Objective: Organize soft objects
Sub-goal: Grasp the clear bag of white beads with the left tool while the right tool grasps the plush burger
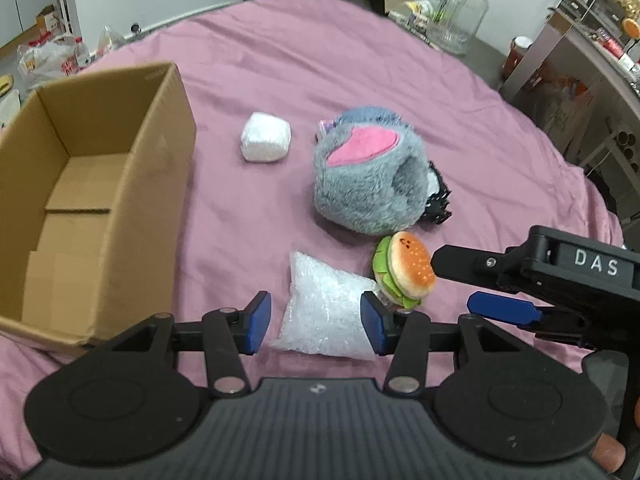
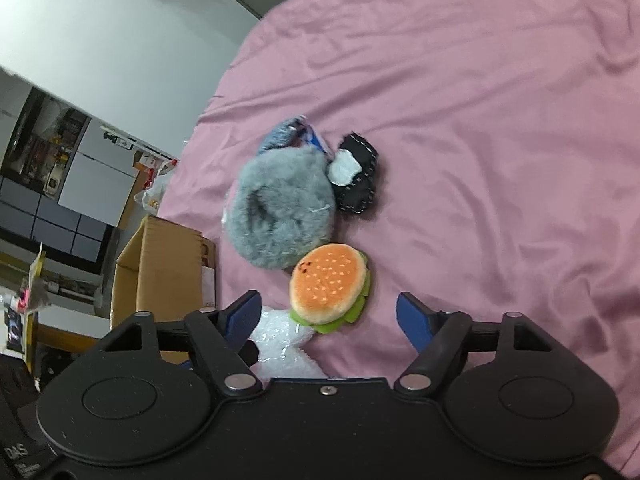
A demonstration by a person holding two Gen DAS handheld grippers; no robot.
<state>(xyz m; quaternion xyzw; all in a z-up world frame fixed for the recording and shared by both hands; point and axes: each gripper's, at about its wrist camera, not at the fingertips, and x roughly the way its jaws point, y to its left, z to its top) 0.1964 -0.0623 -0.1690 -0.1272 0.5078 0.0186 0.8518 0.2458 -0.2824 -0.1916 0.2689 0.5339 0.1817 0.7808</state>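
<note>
Burger plush (image 2: pixel 328 286) half hides behind grey plush (image 2: pixel 280 208); both grippers' jaws apart, empty.

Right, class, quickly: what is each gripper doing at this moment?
Left gripper: open, empty, above the clear plastic bag.
Right gripper: open, empty, near the burger plush.

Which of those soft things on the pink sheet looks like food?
The small plush hamburger, with its orange bun and green lettuce edge. It lies beside the grey furry toy, unlike the plain white bundle and clear bag.
</note>
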